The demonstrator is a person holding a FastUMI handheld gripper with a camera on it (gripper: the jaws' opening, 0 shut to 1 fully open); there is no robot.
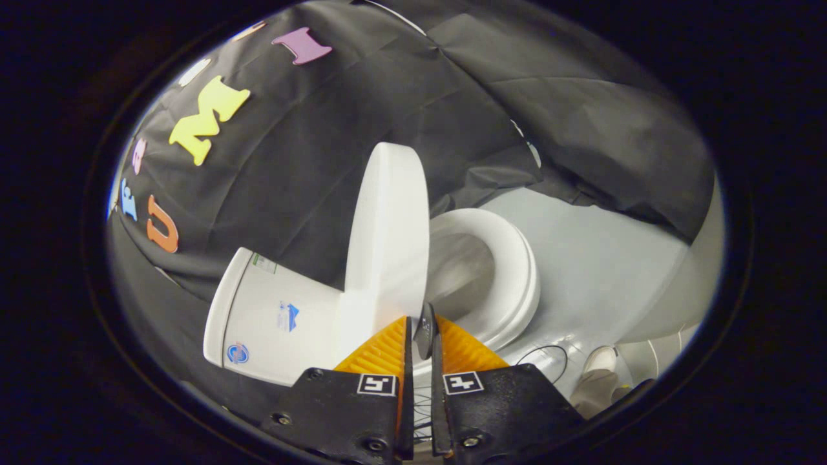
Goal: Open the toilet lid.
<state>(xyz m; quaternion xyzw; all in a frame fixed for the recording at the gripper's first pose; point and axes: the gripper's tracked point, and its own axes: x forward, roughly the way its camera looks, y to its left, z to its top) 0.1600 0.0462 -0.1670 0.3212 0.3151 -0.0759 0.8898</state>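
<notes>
Looking along the gripper (423, 329), its two fingers sit pressed almost together, only a thin slit between them, and a small dark tab shows at their tips. Whether they pinch the lid's edge or merely sit beside it, I cannot tell. Just ahead of the fingertips rises the toilet lid (387, 239), white and swung up on edge, standing close to upright with its lower edge meeting the fingertips. To one side of the lid, beyond the fingers, lies the seat ring (517, 271), flat over the open bowl (462, 268), its shaded hollow in plain sight. On the lid's other side sits the white tank (271, 316), carrying a few small stickers. Behind it all hangs the black cloth wall (549, 110). Pale floor (601, 258) spreads past the seat, a thin dark cable (546, 355) loops on it near the fingers, and a light shoe (597, 365) stands just beside that loop.
</notes>
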